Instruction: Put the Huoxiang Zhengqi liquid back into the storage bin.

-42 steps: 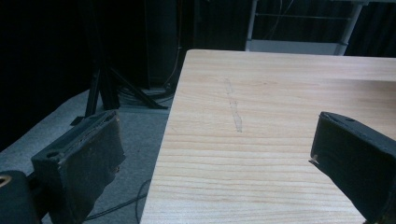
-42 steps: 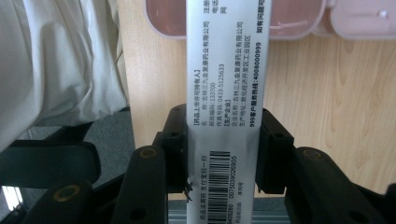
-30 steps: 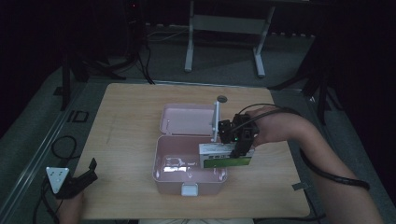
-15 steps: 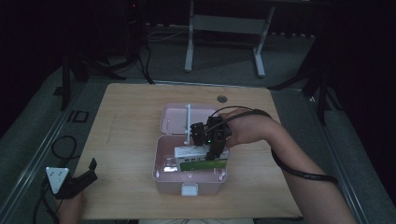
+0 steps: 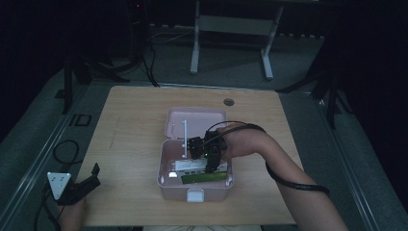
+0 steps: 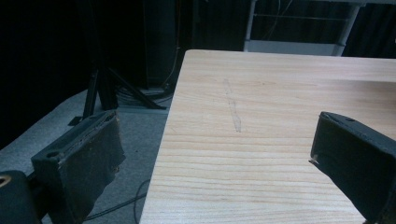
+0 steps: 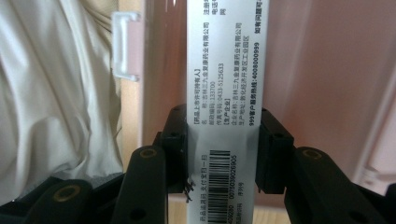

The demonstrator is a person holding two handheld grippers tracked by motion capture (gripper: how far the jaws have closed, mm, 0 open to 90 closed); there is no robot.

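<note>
Since a second ago the right gripper (image 5: 210,156) travels from the 3 o'clock edge of the pink box (image 5: 166,180) toward 9 o'clock and now hangs over the middle of its tray. The white carton (image 7: 226,93) clamped between its jaws comes along. The carton's upright end now stands before the open lid (image 5: 196,118) rather than at the lid's 3 o'clock corner.

Pale pink box (image 5: 195,190), white carton (image 7: 224,93) with black print and barcode, light woodgrain table (image 5: 130,130).
</note>
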